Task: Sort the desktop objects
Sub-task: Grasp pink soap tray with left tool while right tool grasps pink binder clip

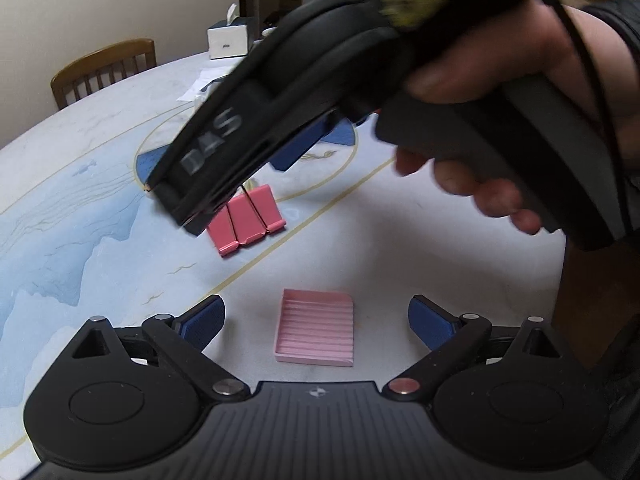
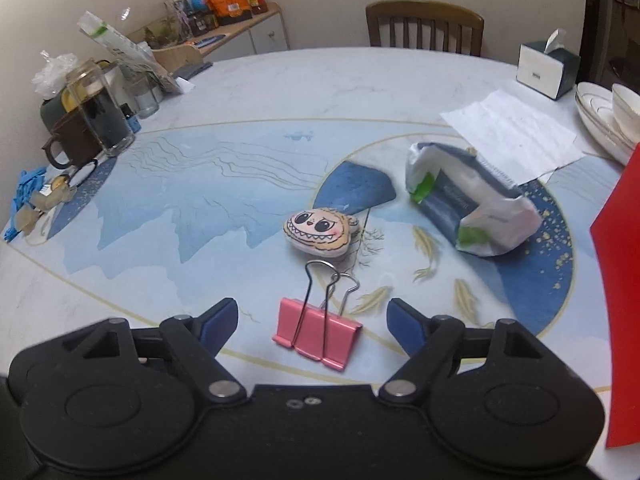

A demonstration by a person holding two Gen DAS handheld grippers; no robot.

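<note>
Clip (image 2: 318, 334): pink binder clip, wire handles raised, lying on the table (image 2: 240, 92) between the open jaws of the right gripper (image 2: 312, 320); not yet gripped.
Tray (image 1: 315, 327): pink ribbed tray, empty, framed by the wide-open left gripper (image 1: 316, 320), untouched.
Progress: nothing seen sorted; toy (image 2: 320, 236) and packet (image 2: 468, 200) are left loose beyond the clip.

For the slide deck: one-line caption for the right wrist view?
Open right gripper straddling a pink binder clip on the table, cartoon-face toy beyond.
</note>
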